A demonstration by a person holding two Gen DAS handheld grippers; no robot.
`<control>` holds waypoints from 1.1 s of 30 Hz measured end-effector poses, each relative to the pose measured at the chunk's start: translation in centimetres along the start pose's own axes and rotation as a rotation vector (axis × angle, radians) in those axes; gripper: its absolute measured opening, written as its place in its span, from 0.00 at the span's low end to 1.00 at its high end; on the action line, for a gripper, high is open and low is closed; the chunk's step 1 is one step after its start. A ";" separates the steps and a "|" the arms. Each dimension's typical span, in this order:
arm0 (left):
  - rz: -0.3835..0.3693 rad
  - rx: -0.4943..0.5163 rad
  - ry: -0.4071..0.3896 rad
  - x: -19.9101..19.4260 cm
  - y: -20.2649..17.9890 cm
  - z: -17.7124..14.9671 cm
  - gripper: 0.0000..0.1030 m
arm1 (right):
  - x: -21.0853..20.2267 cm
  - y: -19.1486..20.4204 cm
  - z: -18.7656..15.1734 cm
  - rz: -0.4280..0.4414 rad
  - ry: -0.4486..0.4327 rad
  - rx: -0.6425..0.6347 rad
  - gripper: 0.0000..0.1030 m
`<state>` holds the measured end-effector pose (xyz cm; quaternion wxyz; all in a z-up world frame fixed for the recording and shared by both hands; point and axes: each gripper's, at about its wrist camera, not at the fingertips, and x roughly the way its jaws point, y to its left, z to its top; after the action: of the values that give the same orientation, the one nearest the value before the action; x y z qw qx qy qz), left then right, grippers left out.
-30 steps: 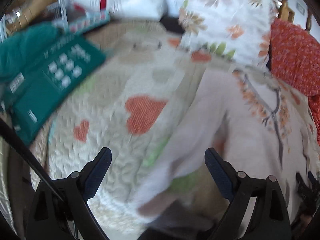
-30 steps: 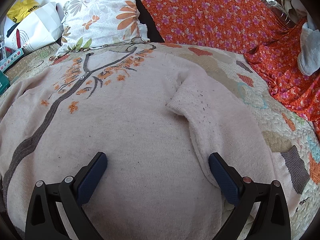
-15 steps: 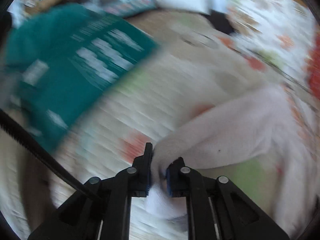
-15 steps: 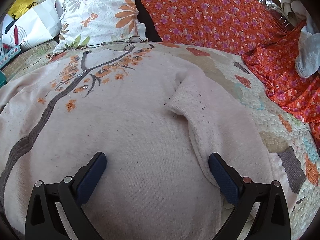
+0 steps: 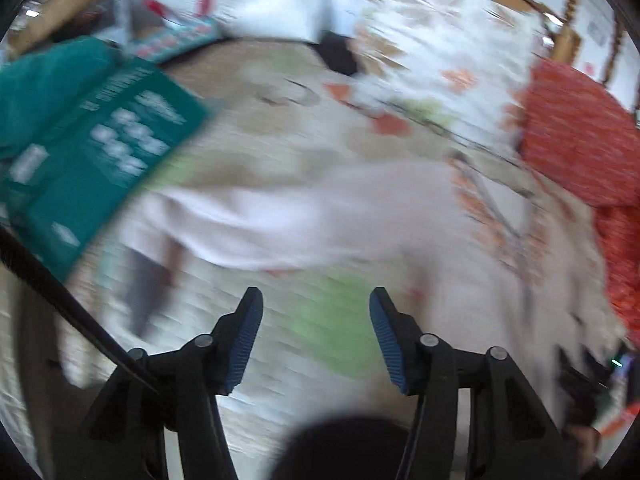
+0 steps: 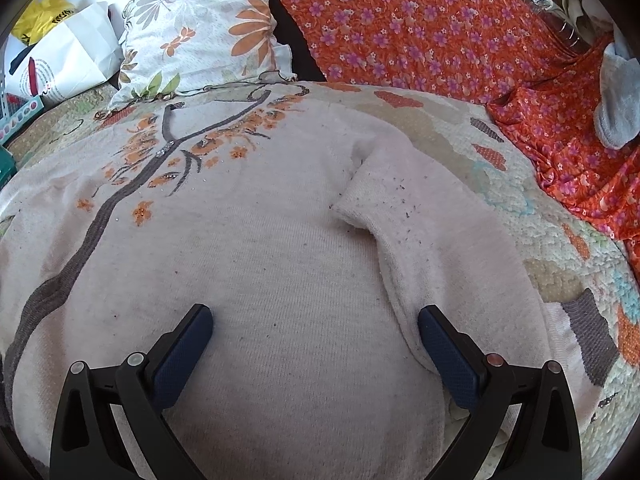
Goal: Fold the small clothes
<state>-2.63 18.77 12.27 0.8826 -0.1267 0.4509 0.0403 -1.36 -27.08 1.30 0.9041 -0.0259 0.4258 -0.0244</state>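
A pale pink sweater [image 6: 256, 264] with a grey and orange tree pattern lies flat on the quilted bedspread [image 6: 516, 216]. Its right sleeve [image 6: 432, 240] is folded over the body. In the blurred left wrist view its left sleeve [image 5: 260, 220] lies stretched out leftward across the quilt. My left gripper [image 5: 316, 320] is open and empty, just in front of that sleeve over the quilt. My right gripper [image 6: 314, 328] is open and empty, low over the sweater's lower body, its right finger [image 6: 444, 340] beside the folded sleeve.
A green box [image 5: 100, 152] lies left of the sleeve. A floral pillow [image 6: 200, 36] and orange flowered fabric [image 6: 420, 28] lie behind the sweater. A white bag [image 6: 64, 60] is at the back left, a grey sock [image 6: 618, 100] at the right.
My left gripper, shut on the left sleeve's cuff half a second ago, has opened and let it go; the sleeve now lies stretched out. The right gripper has barely moved.
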 end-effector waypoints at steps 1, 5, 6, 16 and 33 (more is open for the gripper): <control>-0.042 0.005 0.025 0.5 -1.1 -0.5 0.54 | 0.0 0.0 0.0 0.001 -0.004 0.002 1.00; -0.078 0.072 0.111 2.8 -5.7 -3.0 0.54 | -0.1 -0.1 -0.1 0.009 -0.008 0.006 1.00; -0.078 0.089 0.123 3.1 -6.5 -3.5 0.54 | -0.1 -0.1 -0.1 0.011 -0.009 0.007 1.00; -0.015 0.254 0.244 8.0 -11.4 -8.5 0.06 | -0.2 -0.1 -0.1 0.018 -0.006 0.012 1.00; 0.003 0.120 0.016 -3.2 -10.0 -7.1 0.44 | -0.6 -0.9 1.2 0.062 0.097 0.021 0.89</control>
<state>-8.20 7.45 12.71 0.8850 -0.0732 0.4597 0.0136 -0.85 -27.92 2.58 0.8829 -0.0022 0.4696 -0.0021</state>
